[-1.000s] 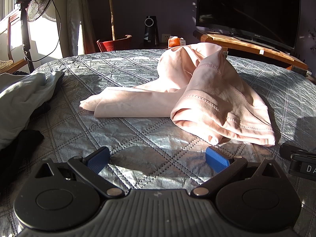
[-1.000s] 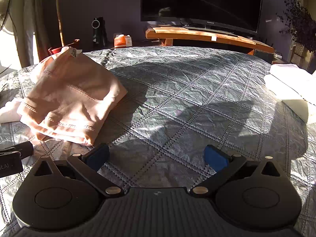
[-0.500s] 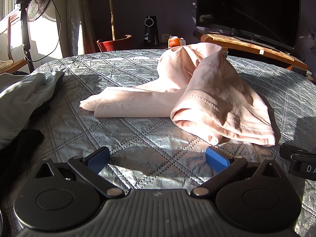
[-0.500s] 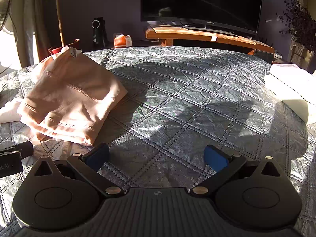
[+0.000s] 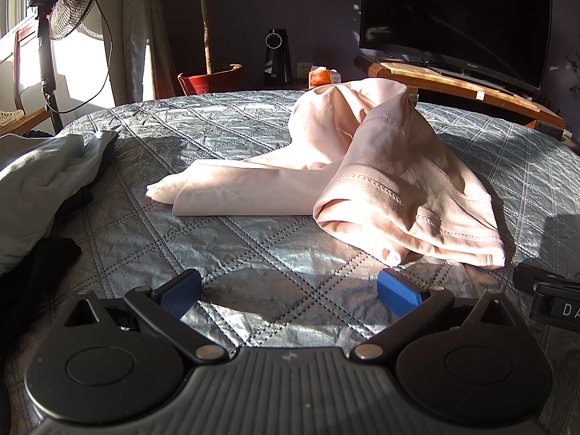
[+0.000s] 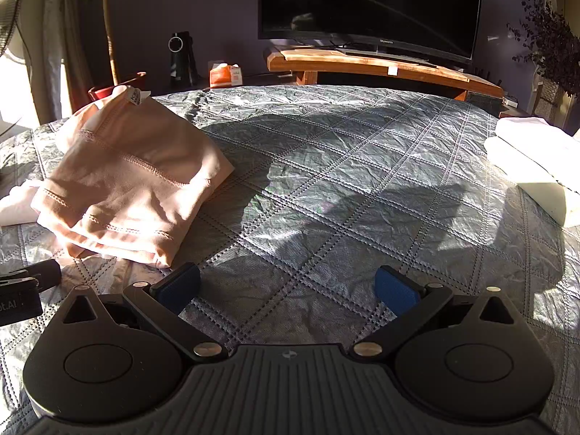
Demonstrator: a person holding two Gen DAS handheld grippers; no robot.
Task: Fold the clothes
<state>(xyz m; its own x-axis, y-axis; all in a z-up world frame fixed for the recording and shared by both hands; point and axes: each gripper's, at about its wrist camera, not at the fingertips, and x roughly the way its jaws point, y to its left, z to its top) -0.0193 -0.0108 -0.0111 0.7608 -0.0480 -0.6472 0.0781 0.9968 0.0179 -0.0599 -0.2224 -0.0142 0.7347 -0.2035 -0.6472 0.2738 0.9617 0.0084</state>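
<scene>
A crumpled pale pink garment [image 5: 362, 181] lies heaped on the grey quilted bed [image 5: 253, 253], one end stretched flat to the left. My left gripper [image 5: 290, 295] is open and empty, low over the quilt just in front of the garment. In the right wrist view the same garment [image 6: 127, 181] lies at the left, a white label at its top. My right gripper [image 6: 288, 290] is open and empty over bare quilt [image 6: 344, 181], to the right of the garment. The right gripper's body shows at the left view's right edge [image 5: 551, 301].
A pile of grey-green and black clothes [image 5: 40, 188] lies at the bed's left. Folded white laundry [image 6: 536, 166] sits at the bed's right edge. Beyond the bed stand a TV [image 6: 369, 7] on a wooden stand, a potted plant [image 5: 210, 79] and a fan [image 5: 69, 0].
</scene>
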